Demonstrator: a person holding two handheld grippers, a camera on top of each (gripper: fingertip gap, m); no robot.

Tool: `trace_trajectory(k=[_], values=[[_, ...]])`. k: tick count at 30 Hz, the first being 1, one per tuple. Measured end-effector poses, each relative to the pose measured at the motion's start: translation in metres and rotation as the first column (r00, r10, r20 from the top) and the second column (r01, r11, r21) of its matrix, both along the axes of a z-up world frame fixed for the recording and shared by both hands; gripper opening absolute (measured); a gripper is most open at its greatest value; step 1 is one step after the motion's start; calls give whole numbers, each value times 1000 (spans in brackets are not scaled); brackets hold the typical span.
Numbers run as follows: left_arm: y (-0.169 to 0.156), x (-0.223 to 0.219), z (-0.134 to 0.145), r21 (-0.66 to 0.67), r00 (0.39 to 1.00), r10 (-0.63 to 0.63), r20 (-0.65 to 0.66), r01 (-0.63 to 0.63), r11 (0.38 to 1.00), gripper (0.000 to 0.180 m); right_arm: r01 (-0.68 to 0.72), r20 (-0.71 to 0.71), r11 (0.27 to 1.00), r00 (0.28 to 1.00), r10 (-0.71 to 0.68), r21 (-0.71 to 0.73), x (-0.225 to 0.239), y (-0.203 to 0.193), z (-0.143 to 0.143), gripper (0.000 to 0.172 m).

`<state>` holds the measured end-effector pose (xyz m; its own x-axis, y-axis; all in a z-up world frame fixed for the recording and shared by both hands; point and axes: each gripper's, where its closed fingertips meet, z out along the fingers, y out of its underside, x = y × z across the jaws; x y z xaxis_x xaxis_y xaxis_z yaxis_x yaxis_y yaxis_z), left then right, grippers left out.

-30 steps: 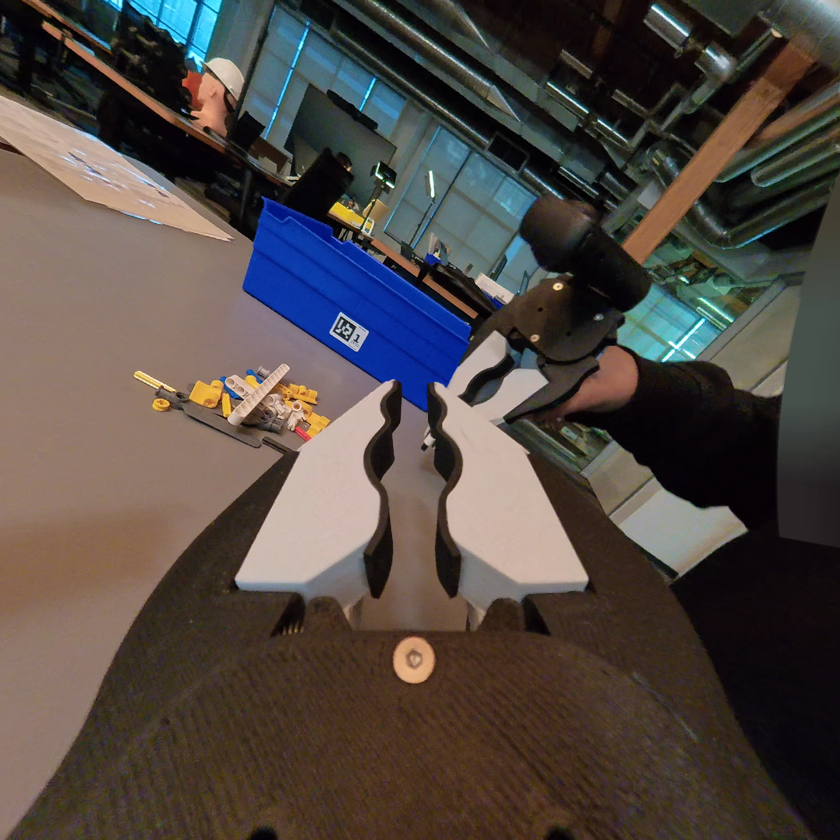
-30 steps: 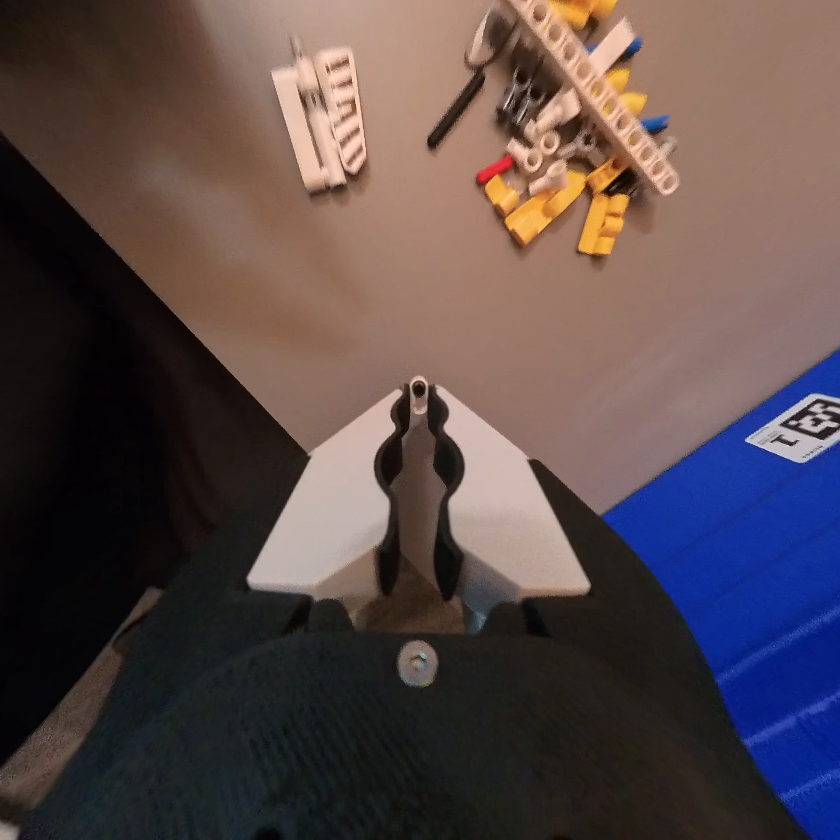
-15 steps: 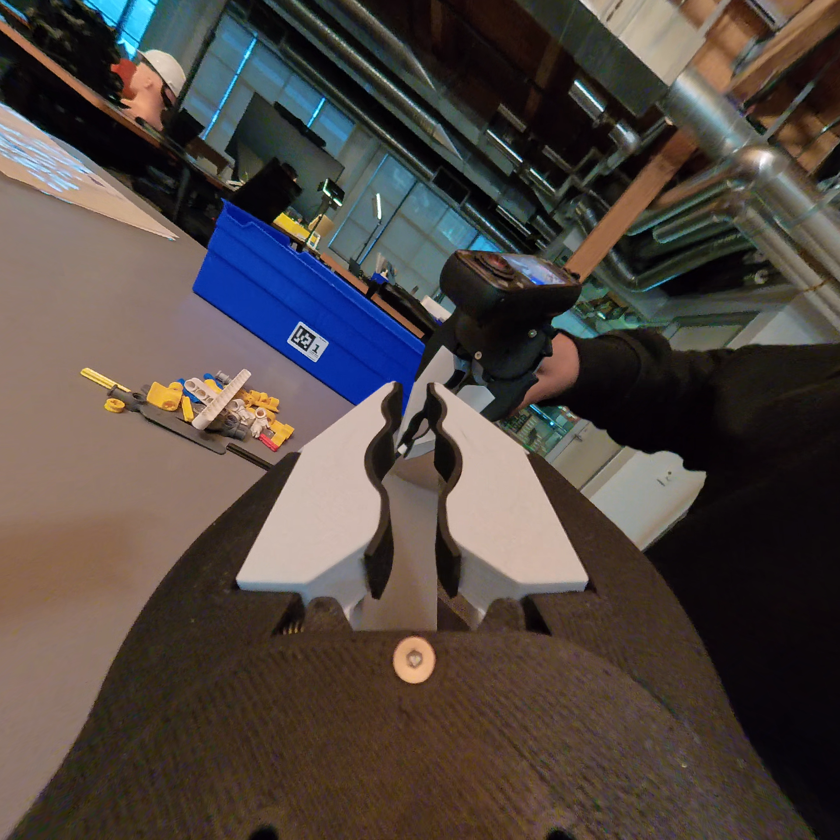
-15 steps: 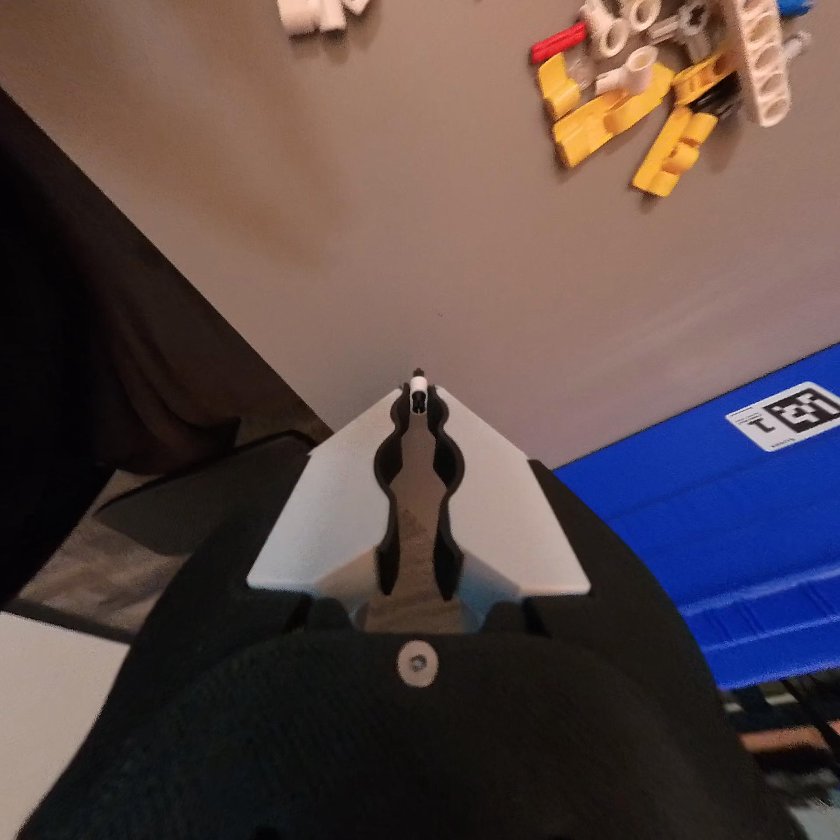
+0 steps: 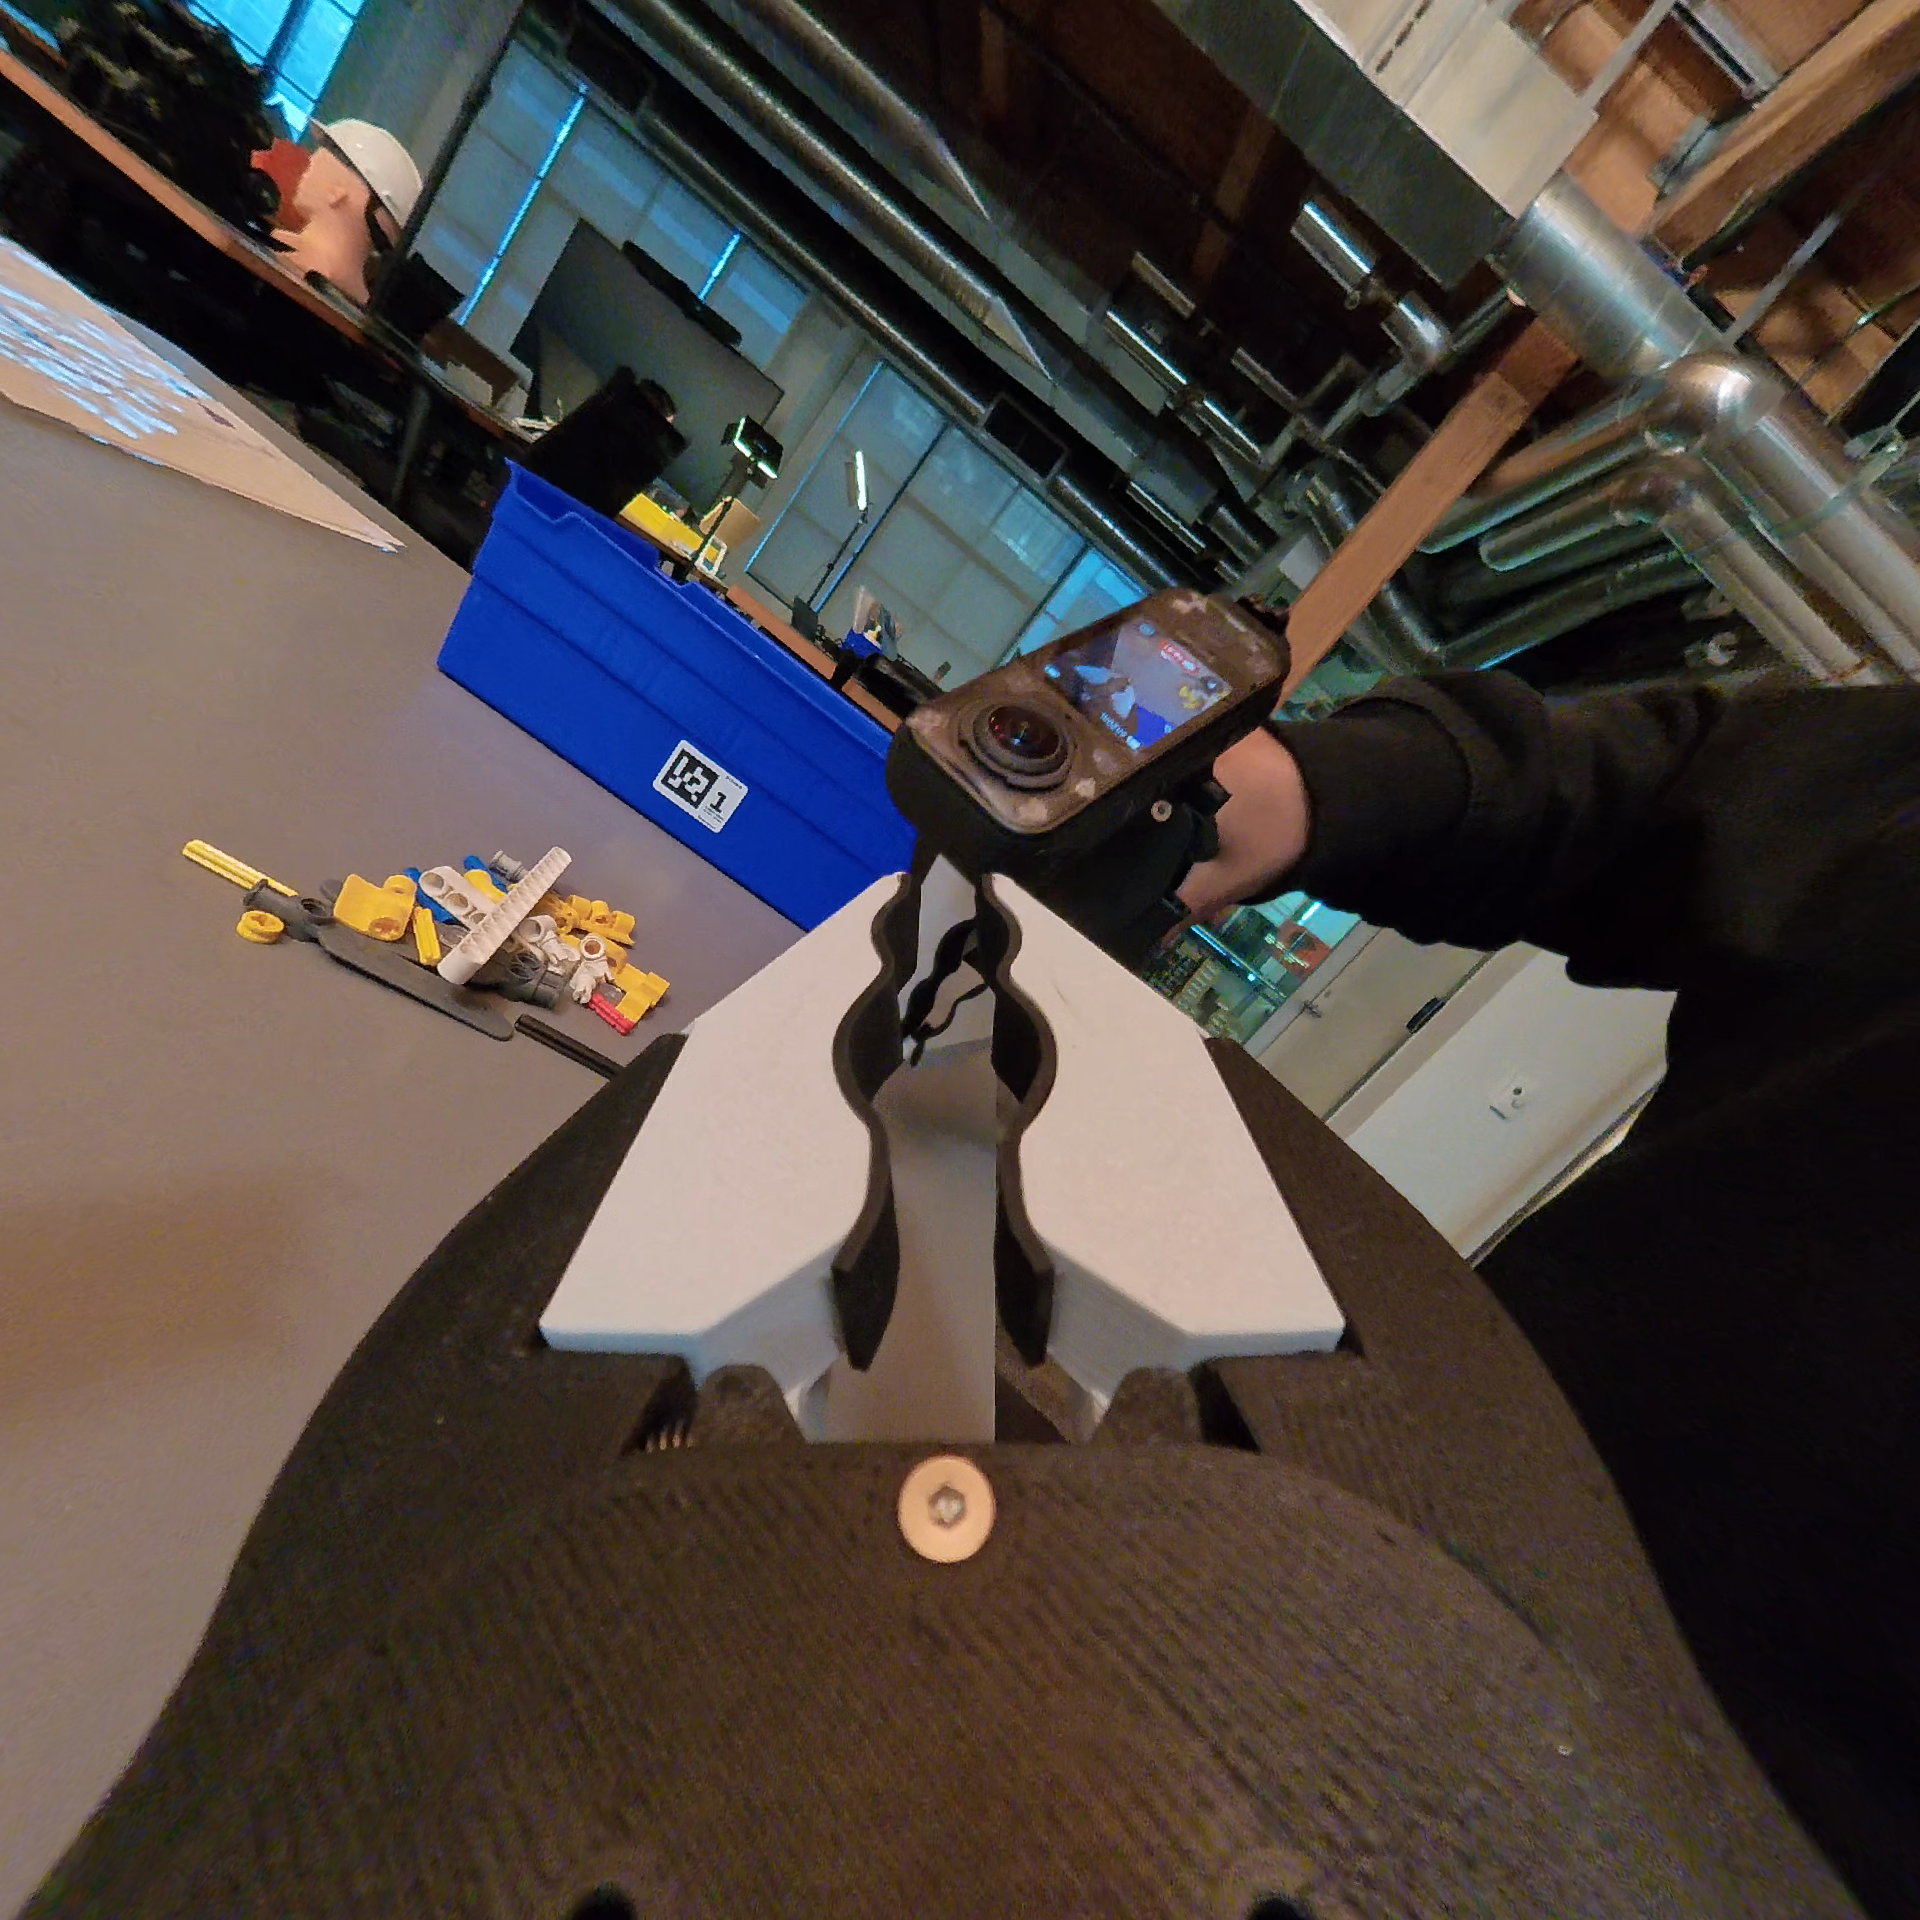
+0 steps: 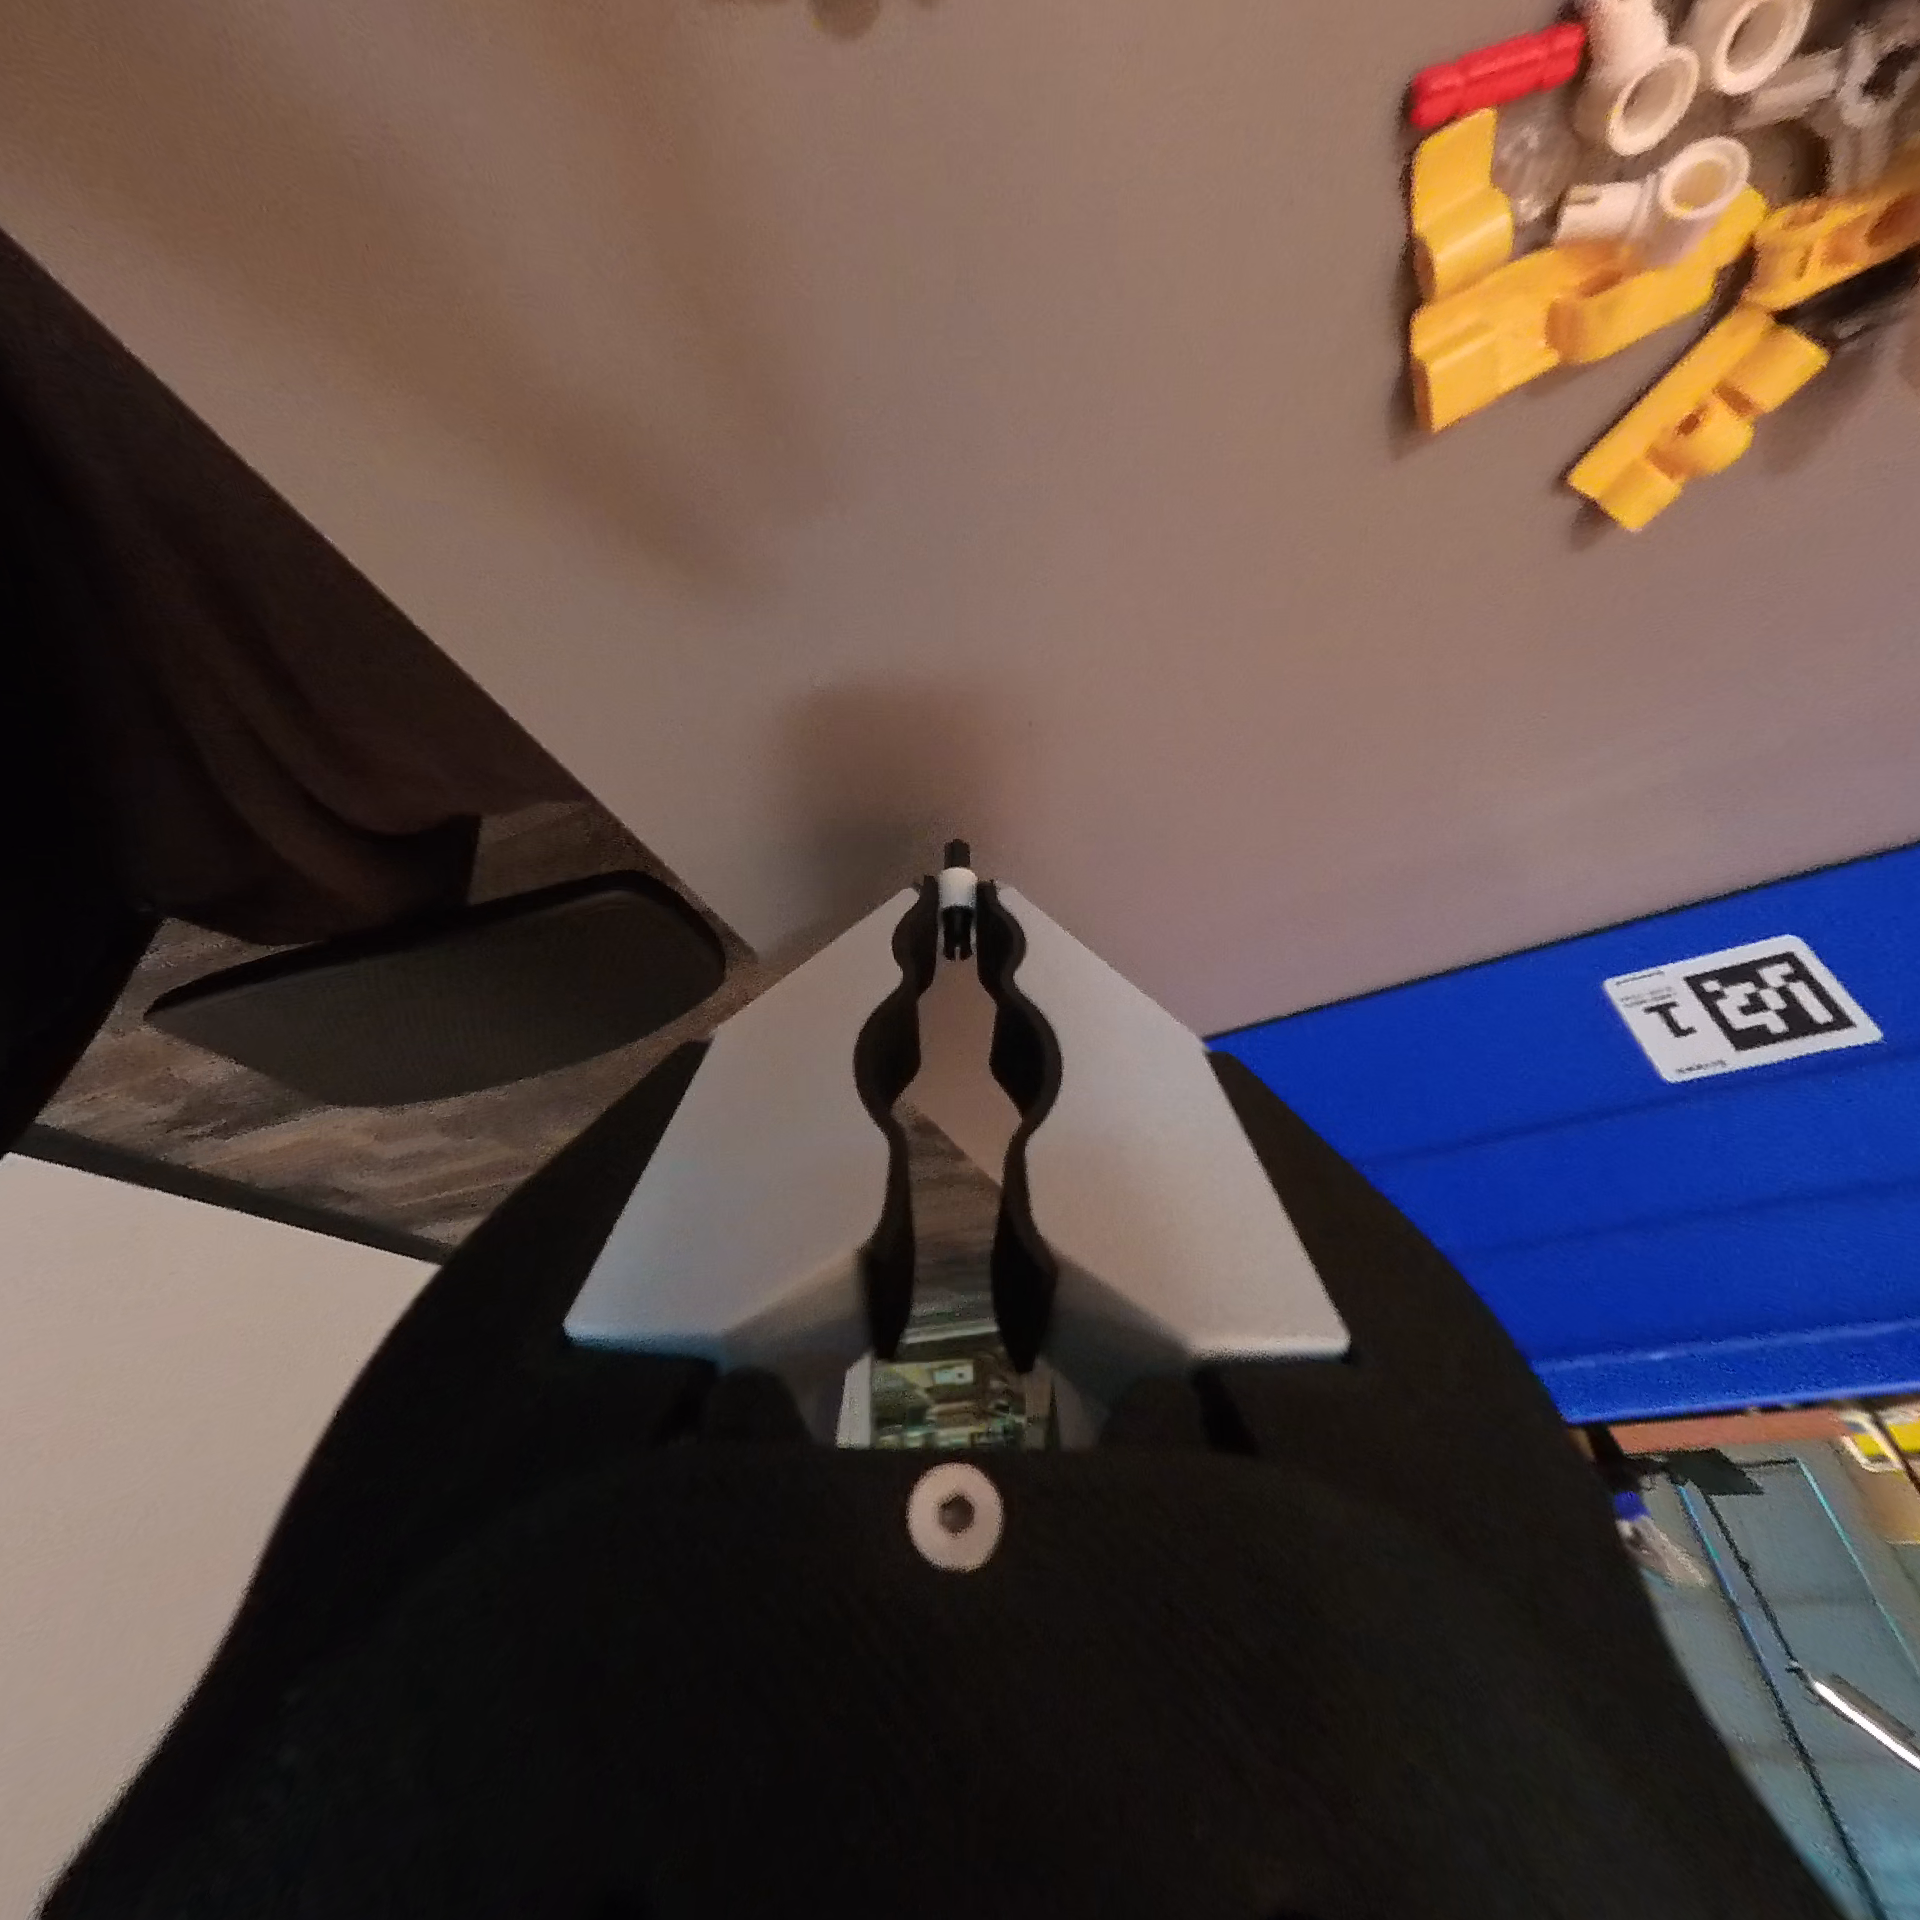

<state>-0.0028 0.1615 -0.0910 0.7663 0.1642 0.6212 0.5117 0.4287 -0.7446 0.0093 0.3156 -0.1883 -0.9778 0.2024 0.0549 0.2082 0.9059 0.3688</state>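
Note:
My right gripper (image 6: 957, 904) is shut on a small white and black pin (image 6: 956, 891) pinched at its fingertips, above the grey table (image 6: 935, 468) near its edge. In the left wrist view the right gripper (image 5: 1081, 748) is held by a hand (image 5: 1247, 821) just beyond my left gripper (image 5: 945, 888), camera side towards me. My left gripper's jaws stand slightly parted, and I see nothing between them. A pile of small yellow, white, grey and blue building parts (image 5: 488, 925) lies on the table to the left; it also shows in the right wrist view (image 6: 1558, 260).
A blue bin (image 5: 644, 665) with a square marker sticker stands behind the pile, also in the right wrist view (image 6: 1558, 1143). A white sheet (image 5: 104, 384) lies far left. A dark chair seat (image 6: 447, 997) sits beyond the table edge. Some 20 cm of space lies between my two pairs of fingers.
The right gripper swung round in front of the left one, so its camera now faces the left view. It moved along the table with the pin still pinched. The left jaws stayed parted.

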Motion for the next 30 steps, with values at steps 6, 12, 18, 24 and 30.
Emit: trace_trajectory(k=[6, 12, 18, 24, 30], values=[[1, 0, -1, -2, 1000, -8, 7, 8, 1000, 7, -7, 30, 998, 1000, 5, 55, 4, 7, -20, 5], [0, 0, 0, 3, 1000, -5, 7, 5, 1000, 7, -5, 40, 996, 999, 1, 94, 4, 3, 6, 5], [-1, 0, 0, 12, 1000, 2, 6, -2, 1000, 6, -47, 84, 996, 996, 41, 72, 7, -2, -20, 5], [-2, -2, 0, 18, 1000, 9, 16, -9, 1000, 5, 17, 12, 938, 1000, -14, -346, -5, -52, 10, 6], [-1, -2, -2, 18, 999, -8, 42, 8, 1000, 8, -264, -288, 661, 955, 75, -703, -9, -131, 80, 5]])
